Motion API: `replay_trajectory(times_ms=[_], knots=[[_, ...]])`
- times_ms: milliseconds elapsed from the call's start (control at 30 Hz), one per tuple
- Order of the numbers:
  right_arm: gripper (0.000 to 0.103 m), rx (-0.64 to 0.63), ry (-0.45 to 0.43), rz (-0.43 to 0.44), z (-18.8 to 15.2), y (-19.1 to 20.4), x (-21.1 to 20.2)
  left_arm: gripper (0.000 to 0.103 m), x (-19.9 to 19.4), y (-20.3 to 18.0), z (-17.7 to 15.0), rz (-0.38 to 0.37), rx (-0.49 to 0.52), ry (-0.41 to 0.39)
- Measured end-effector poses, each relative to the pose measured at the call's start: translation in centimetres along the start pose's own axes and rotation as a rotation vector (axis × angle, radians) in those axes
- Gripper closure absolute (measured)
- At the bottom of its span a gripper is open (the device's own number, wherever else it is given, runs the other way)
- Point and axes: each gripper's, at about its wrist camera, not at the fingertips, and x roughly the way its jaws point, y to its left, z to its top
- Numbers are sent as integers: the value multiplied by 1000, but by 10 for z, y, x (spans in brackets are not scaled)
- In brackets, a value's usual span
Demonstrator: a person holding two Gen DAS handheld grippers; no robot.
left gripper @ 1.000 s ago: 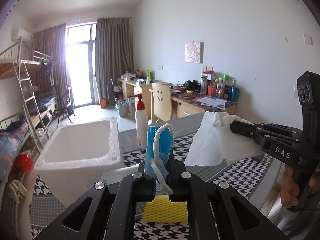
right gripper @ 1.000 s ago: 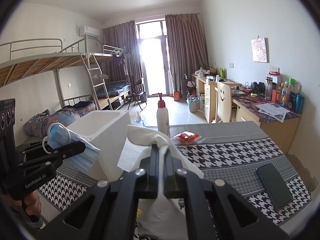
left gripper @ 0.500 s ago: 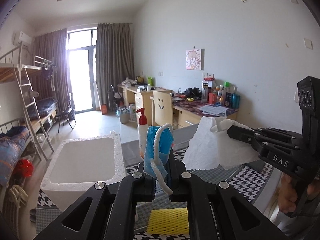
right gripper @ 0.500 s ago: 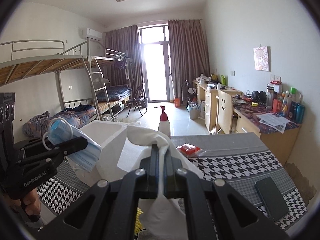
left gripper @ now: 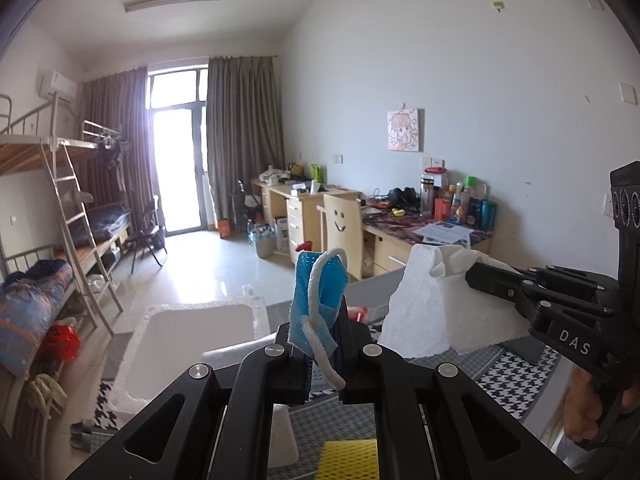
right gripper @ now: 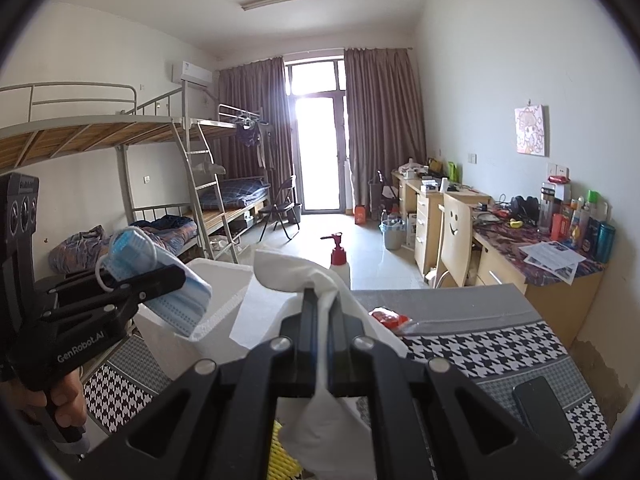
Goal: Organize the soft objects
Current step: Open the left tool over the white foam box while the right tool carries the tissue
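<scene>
A blue face mask [left gripper: 318, 296] with a white ear loop is clenched in the left gripper [left gripper: 320, 354], raised above the white foam box [left gripper: 192, 344]. Beside it, a white paper towel [right gripper: 324, 364] hangs pinched between the fingers of the right gripper [right gripper: 323, 354]. Below, a yellow sponge [left gripper: 347, 460] lies on the houndstooth-covered desk [right gripper: 500, 344], and a dark phone [right gripper: 542, 414] lies near its right edge.

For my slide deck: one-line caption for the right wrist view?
Right hand-held gripper pinches a white tissue while the left hand-held gripper holds a blue face mask beside the foam box.
</scene>
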Motion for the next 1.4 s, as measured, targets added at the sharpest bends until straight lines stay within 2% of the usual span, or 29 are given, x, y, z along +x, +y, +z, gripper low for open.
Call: replay_trajectory(times_ms=[767,1000,1400], knots=[[97,-45,0,69,25,24,26,94,17,41,14,201,-33,17],[97,-67,6,89,30,35,32,94,34,51,11,276,-38,51],[97,-82,15,100,33,38,43,94,62,65,5,284,-71,143]])
